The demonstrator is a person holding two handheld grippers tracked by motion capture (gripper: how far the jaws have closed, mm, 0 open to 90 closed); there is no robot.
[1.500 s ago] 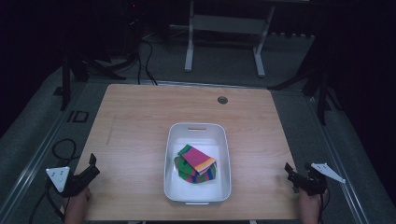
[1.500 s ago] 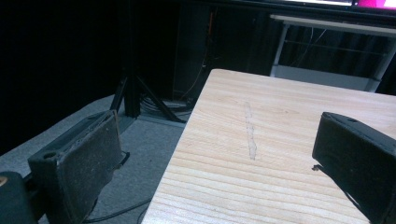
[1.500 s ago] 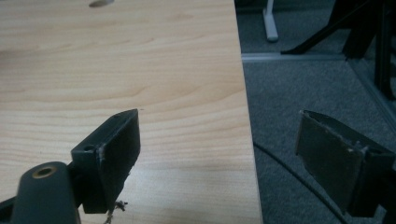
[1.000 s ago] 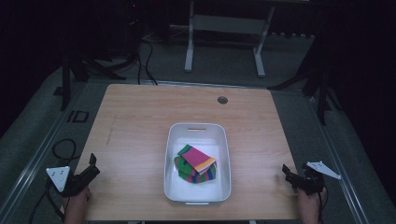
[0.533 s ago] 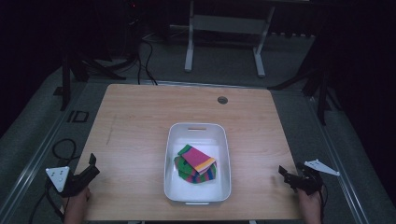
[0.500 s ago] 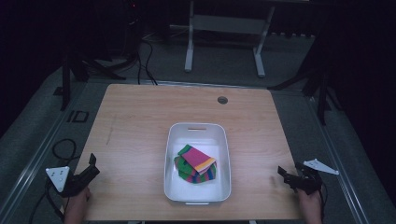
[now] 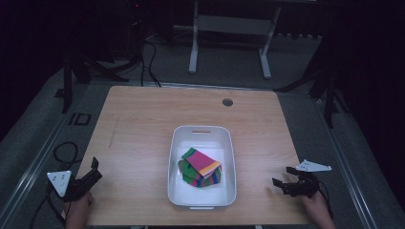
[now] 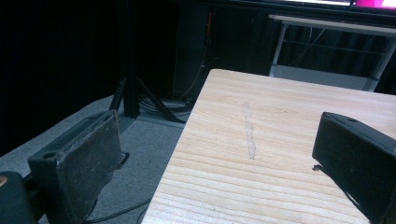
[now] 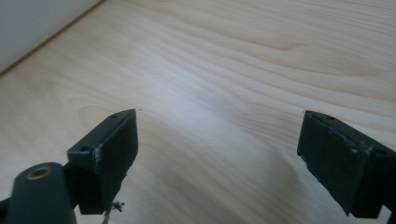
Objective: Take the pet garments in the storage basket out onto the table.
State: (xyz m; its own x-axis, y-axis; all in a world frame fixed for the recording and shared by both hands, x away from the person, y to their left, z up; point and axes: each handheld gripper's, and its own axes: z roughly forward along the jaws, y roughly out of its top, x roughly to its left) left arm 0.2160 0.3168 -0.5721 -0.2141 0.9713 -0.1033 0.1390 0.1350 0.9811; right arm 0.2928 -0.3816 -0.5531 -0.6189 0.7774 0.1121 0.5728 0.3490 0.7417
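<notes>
A: Where's the striped cloth [image 7: 200, 167]?

B: Folded in a small pile inside the white tub [image 7: 177, 157], which sits on the wooden table [image 7: 143, 124] a little toward the person's side of its middle. The pink, green, orange and blue bands face up, and nothing touches it

A: And the grippers?

B: Both well apart from the tub. The right gripper [image 7: 282, 180] is low over the table's near right corner, pointing left toward the tub. In the right gripper view its jaws are spread wide with only bare wood between them, and a strip of the tub's white wall shows at the top left [image 9: 32, 23]

A: The left one?

B: The left gripper [image 7: 94, 170] hovers at the near left edge of the table. Its jaws are also wide apart and hold nothing; one hangs over the grey floor [image 8: 140, 140], the other over the wood
</notes>
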